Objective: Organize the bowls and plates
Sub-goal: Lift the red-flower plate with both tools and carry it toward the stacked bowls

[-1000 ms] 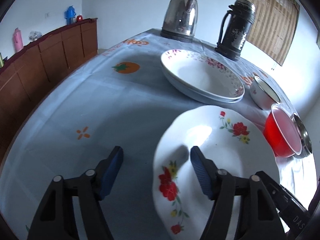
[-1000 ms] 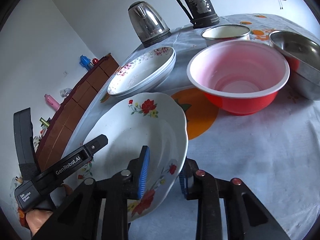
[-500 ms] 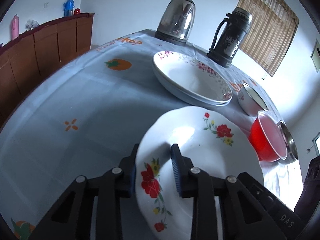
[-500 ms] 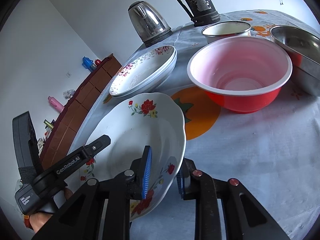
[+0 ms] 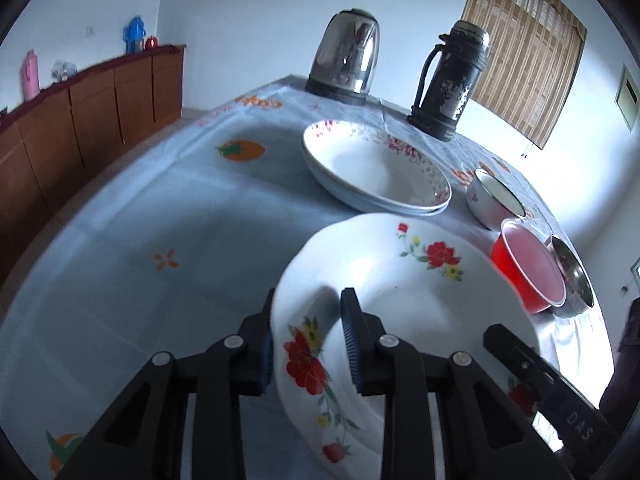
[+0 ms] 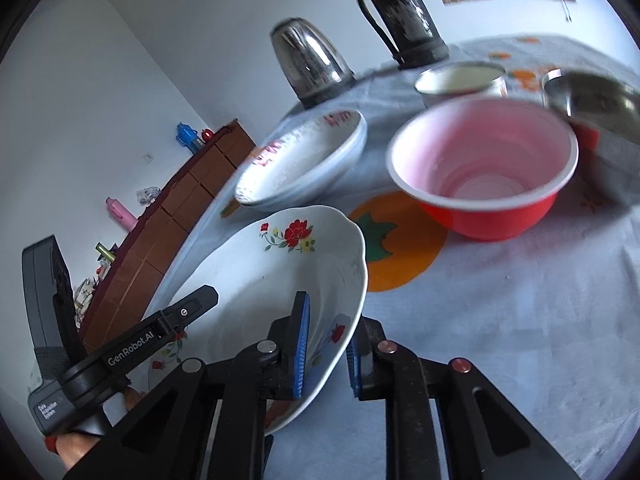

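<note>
- The left claw [image 5: 307, 346] has its two blue-padded fingers drawn close together on the near rim of the white scalloped plate with red flower prints [image 5: 404, 280], one pad under the rim and one inside the dish.
- The right claw [image 6: 328, 350] is clamped on the same plate [image 6: 272, 280] at another part of its rim; its jaws have just been closing further, with the rim between the blue pads, one inside the dish and one outside.
- The flowered plate is tilted, its gripped edge raised off the pale blue tablecloth printed with orange fruit [image 5: 160, 208] that covers the tabletop.
- Just beyond the flowered plate lies a stack of white shallow plates with pink-flowered borders [image 5: 376, 172], resting flat on the cloth.
- To the right of the flowered plate stand a red plastic bowl with a pale pink inside [image 6: 484, 176], a shiny steel bowl [image 6: 592, 104] just behind it, and a small white enamel bowl with a dark rim [image 5: 494, 198] further back.
- Behind the stacked plates, at the far edge of the tabletop, stand a stainless steel electric kettle [image 5: 348, 56] and a dark worn vacuum flask with a handle [image 5: 452, 80].
- Far left of the flowered plate, a long brown wooden sideboard [image 5: 80, 104] runs along the white wall, with a pink bottle [image 5: 30, 74] and a blue toy-like object [image 5: 134, 34] on top.
- A window with a bamboo blind [image 5: 524, 48] is behind the flask.
</note>
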{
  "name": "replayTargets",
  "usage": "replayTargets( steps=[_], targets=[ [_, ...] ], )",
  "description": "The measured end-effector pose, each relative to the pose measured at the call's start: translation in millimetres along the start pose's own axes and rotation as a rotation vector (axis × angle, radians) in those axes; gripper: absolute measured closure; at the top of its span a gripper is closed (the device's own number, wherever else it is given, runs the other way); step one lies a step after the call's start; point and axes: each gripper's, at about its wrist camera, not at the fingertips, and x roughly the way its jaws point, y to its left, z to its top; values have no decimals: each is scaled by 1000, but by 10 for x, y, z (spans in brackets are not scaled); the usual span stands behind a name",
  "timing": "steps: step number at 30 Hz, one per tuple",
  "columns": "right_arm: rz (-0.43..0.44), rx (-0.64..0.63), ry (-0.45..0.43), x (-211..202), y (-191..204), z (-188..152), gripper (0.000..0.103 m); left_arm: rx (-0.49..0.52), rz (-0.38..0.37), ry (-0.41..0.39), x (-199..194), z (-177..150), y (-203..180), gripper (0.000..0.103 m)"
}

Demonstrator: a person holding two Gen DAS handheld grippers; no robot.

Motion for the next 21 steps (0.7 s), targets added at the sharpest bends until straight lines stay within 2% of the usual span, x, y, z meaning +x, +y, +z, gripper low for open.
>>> replayTargets(
  steps=[4, 7, 13, 21],
  targets=[
    [-29, -68, -34, -76, 128, -22, 85, -12, -14, -12, -68, 21, 46, 75],
    [-4, -36, -15, -69, 97, -24, 85, -1, -8, -16, -93, 3, 55, 76],
    [-22, -47, -1, -96, 165, -55, 85, -18, -20, -13, -102, -13, 114, 75],
    [-7, -57, -4, -168, 283, 46, 85, -2, -20, -56, -250, 110, 106, 75]
  ],
)
